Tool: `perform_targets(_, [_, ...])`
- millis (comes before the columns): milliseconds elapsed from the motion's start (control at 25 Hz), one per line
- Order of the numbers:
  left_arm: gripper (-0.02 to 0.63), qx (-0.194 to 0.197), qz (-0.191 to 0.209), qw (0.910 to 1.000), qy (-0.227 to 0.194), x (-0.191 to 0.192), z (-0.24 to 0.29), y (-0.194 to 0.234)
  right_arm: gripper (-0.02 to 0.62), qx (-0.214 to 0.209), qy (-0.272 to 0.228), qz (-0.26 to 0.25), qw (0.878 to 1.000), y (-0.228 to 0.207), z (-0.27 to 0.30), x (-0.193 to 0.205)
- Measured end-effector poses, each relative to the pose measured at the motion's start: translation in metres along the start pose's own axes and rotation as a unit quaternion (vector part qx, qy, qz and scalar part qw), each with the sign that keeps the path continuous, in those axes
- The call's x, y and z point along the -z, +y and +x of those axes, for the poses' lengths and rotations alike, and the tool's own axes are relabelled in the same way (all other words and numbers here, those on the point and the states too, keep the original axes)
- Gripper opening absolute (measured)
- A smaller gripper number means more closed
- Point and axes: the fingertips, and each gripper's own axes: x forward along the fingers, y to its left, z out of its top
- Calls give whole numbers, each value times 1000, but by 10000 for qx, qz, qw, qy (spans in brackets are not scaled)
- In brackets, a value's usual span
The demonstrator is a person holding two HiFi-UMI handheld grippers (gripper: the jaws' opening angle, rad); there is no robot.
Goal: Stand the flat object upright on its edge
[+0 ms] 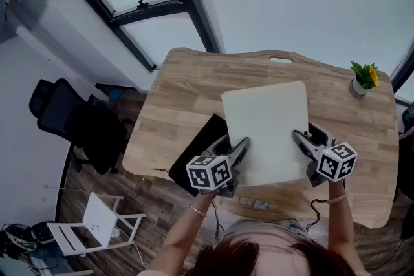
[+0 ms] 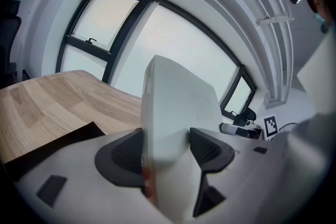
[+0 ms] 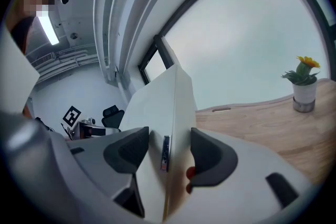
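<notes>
Head view: person holds left gripper (image 1: pixel 241 145) and right gripper (image 1: pixel 299 138), one on each side edge of the flat object (image 1: pixel 267 126), a cream-white rectangular panel. The flat object is over the table (image 1: pixel 187 84), roughly at the table's middle, with its near end toward the table's near edge. It lies tilted, with that end held up off the table. Can't tell whether the far edge touches the table.

Left gripper view: left gripper (image 2: pixel 165 150) has its jaws clamped on the flat object (image 2: pixel 178 105), and the dark pads (image 2: pixel 127 156) press both faces. The panel runs edge-on between the jaws and away above the table (image 2: pixel 58 102).

Right gripper view: same for right gripper (image 3: pixel 168 153). Its pads (image 3: pixel 211 156) pinch the flat object (image 3: pixel 160 105), whose thin edge with a seam and a small slot faces the camera.

A black mat (image 1: pixel 199 144) lies on the table at its near left side, partly under the flat object and the left gripper, and also shows in the left gripper view (image 2: pixel 50 147). A potted plant (image 1: pixel 362 79) with a yellow flower stands at the table's far right corner, well apart from the flat object. It also shows in the right gripper view (image 3: pixel 303 85).

Off the table's left side stands a black office chair (image 1: pixel 71 119) on the wooden floor, with a small white chair (image 1: pixel 97 222) nearer the person. A window (image 1: pixel 139 0) is beyond the table's far left.
</notes>
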Motion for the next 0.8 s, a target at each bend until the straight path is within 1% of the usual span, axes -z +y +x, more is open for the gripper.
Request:
perform_targets(240, [264,-3,250,9997,-60,-2,-5,-7,247,32,-51,-207,9998,5,-7,0])
perform_targets(560, [264,11,435,9989,-192,-7,-9,-14,244,125,-166,-481,9986,10,-15,-8])
perform_targets(800, [264,26,596,9981,-158,-7,-10,-19,241,215,-191,-719,9970,12,-22,-10])
